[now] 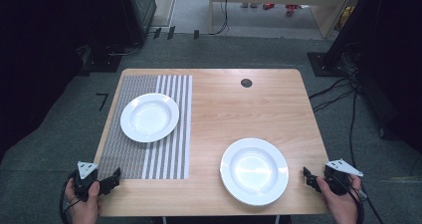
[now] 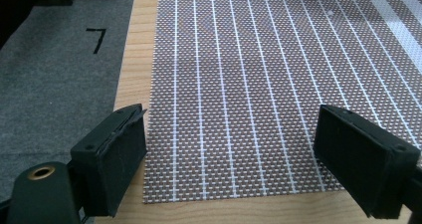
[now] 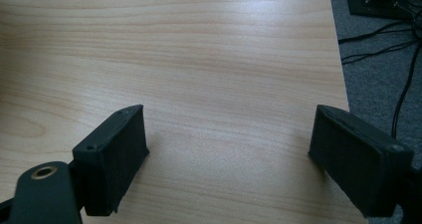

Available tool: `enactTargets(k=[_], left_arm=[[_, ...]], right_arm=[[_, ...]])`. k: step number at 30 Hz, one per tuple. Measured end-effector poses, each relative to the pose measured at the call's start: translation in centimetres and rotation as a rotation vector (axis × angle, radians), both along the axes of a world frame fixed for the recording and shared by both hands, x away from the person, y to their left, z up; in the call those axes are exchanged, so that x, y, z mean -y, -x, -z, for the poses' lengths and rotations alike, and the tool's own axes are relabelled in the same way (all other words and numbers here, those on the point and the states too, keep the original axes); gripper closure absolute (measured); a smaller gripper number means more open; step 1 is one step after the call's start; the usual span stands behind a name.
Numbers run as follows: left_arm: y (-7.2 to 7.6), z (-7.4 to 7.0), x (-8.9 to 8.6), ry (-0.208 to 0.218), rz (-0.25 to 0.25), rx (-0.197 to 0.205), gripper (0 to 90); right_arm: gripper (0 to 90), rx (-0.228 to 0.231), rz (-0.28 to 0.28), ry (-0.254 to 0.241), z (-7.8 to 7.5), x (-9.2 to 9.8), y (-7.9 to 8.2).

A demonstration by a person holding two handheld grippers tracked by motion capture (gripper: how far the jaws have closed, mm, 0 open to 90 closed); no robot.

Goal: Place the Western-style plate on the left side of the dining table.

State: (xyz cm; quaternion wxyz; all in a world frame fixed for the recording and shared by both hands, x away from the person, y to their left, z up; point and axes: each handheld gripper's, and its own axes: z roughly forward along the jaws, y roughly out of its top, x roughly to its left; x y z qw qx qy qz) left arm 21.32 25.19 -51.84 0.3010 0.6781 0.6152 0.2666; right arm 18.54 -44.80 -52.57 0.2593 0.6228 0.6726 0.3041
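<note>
Tabletop, light wood grain, rounded corners; three things on it.
Far left: woven placemat, grey mesh on its left part, white stripes on its right, its near edge close to the tabletop's near edge. White plate sits on the placemat's far half. Second white plate lies on bare wood, near right, well apart from the first. Small dark round disc set in the far edge, right of centre.

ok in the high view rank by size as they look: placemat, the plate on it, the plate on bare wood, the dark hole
1. placemat
2. plate on bare wood, looks a bit bigger than plate on the placemat, but it's nearer the camera, so unsure
3. dark hole
</note>
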Motion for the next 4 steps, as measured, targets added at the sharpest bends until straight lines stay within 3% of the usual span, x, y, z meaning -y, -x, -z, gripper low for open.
enactTargets(k=[4], left_arm=[[0.00, 0.00, 0.00, 0.000, 0.000, 0.000, 13.4]], right_arm=[[13.4, -0.001, 0.003, 0.001, 0.01, 0.03, -0.03]])
